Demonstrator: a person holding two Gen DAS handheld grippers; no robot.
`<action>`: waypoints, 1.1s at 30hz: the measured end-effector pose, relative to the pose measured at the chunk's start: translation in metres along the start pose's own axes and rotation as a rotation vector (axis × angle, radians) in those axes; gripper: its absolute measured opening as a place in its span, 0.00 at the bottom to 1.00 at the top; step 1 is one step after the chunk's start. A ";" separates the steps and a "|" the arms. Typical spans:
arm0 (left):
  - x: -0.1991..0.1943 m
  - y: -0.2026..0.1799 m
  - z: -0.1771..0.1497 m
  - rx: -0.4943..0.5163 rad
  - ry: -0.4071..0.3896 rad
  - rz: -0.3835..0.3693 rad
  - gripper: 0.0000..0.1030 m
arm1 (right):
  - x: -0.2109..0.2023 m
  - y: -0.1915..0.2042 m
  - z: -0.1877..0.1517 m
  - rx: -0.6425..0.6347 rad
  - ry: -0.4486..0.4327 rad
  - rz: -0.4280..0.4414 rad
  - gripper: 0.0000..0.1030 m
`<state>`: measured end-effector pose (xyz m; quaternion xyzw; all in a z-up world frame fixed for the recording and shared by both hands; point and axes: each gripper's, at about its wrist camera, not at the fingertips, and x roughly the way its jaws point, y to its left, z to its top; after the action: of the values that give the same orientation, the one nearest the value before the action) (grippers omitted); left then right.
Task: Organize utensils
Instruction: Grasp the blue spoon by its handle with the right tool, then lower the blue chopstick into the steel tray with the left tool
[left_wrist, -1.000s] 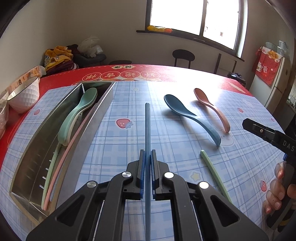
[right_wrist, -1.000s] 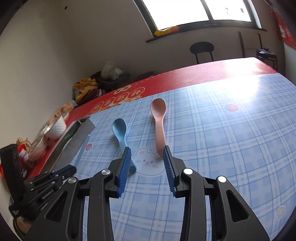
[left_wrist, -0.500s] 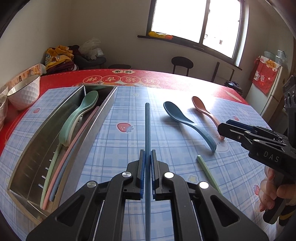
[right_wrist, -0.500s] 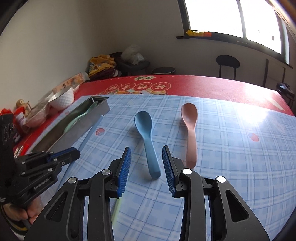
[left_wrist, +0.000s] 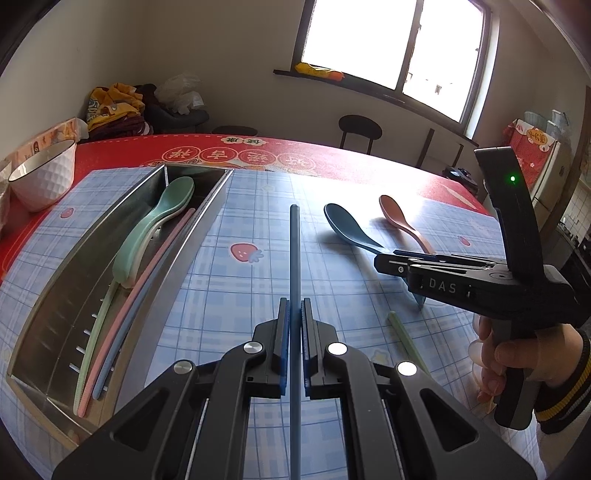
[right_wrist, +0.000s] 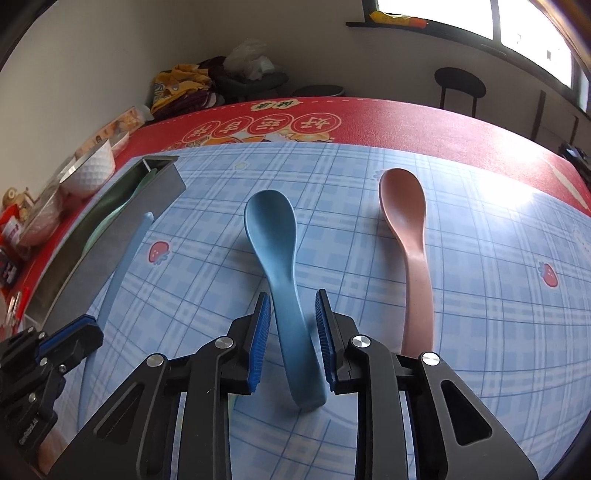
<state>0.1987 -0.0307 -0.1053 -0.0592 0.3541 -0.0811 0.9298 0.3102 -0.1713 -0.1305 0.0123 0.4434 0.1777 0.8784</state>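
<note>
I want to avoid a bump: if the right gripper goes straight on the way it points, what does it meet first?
Probably the blue spoon: its handle already lies between the right gripper jaws, apparently with small gaps. Depth is unclear.

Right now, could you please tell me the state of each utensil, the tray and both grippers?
left gripper: shut on the blue chopstick.
right gripper: closing around the blue plastic spoon, pads not yet pressing.
pink plastic spoon: lying loose on the table.
steel tray: open, holding utensils.
</note>
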 end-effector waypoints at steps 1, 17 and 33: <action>0.000 0.000 0.000 -0.001 0.000 -0.002 0.06 | 0.000 0.000 0.000 -0.002 0.000 -0.001 0.19; -0.001 0.003 0.000 -0.002 -0.011 -0.003 0.06 | -0.055 -0.008 -0.025 0.118 -0.121 0.110 0.14; -0.001 0.001 0.001 0.007 -0.014 -0.004 0.06 | -0.029 -0.014 -0.035 0.141 0.022 0.084 0.14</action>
<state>0.1988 -0.0295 -0.1035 -0.0573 0.3474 -0.0839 0.9322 0.2715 -0.1989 -0.1316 0.0907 0.4634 0.1827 0.8624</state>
